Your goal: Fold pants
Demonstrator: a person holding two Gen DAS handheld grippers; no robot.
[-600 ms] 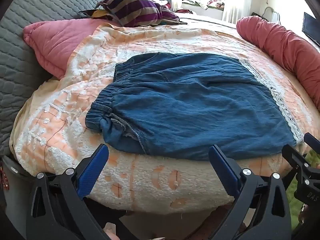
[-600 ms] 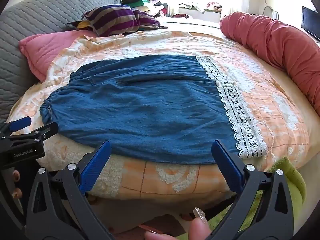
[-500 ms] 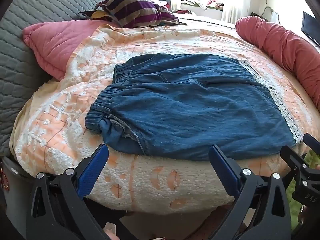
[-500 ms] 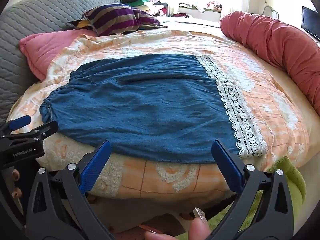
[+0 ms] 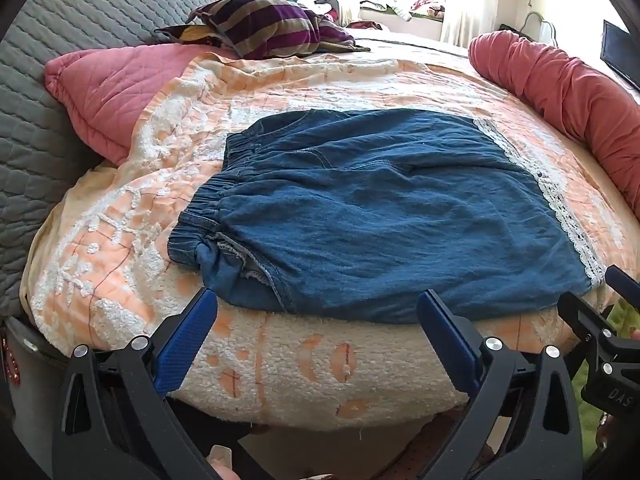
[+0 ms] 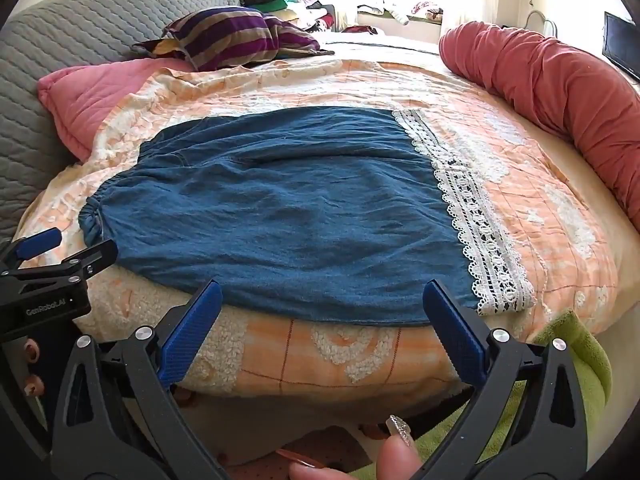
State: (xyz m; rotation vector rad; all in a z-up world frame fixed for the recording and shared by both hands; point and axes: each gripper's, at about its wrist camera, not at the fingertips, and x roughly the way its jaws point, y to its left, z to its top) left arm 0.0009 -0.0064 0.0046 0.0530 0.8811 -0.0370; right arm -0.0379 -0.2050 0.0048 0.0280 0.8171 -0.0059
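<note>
At the far left of both views a grey quilted headboard curves around the bed. Against it leans a pink quilted pillow, and behind that, in the upper middle, sits a striped purple and tan cushion.

The bed is covered by a peach and white tufted bedspread, and the blue denim pants with a gathered elastic waistband lie flat across its middle. In the left wrist view the waistband sits left of centre, bunched near the lower left corner of the garment, and the near edge of the cloth runs close to the front rim of the bed. A white lace trim borders the right end of the pants, running from upper middle to lower right in the right wrist view.

At the bottom of the left wrist view the left tongs are spread wide, blue pads apart, with nothing between them; they hover just short of the pants' near edge. At the bottom of the right wrist view the right tongs are likewise spread wide and empty, near the garment's front edge. A fingertip with a decorated nail shows below them.

Along the right side lies a long red bolster. A green towel shows at the lower right.
</note>
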